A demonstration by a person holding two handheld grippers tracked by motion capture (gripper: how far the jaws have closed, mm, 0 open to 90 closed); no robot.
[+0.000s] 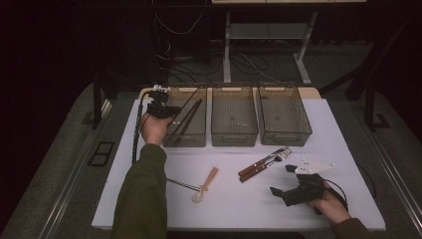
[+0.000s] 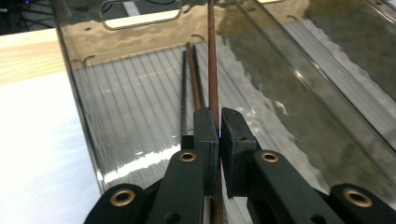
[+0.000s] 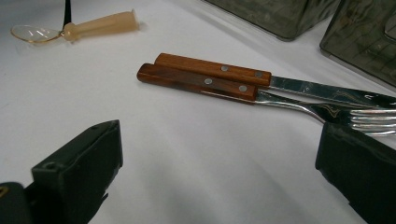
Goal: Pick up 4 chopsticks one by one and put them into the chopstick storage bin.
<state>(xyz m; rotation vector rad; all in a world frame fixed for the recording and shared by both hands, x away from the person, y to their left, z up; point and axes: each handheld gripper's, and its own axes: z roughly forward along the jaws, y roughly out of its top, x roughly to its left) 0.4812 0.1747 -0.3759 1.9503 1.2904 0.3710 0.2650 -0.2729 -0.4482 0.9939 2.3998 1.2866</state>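
Left arm, in a dark green sleeve, extends forward from the near table edge (image 1: 239, 226) to its far left. Left gripper (image 1: 160, 108) raised, jaws closed to a narrow slit. Right hand (image 1: 329, 203) low near that edge, right gripper (image 1: 281, 180) pointing left, jaws spread wide.

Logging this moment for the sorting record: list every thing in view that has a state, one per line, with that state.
left gripper: shut on a brown chopstick, over the left bin
right gripper: open, holding nothing
left bin: holds chopsticks
middle bin: empty
right bin: empty
knife and fork: flat on the table, side by side
spoon: flat on the table
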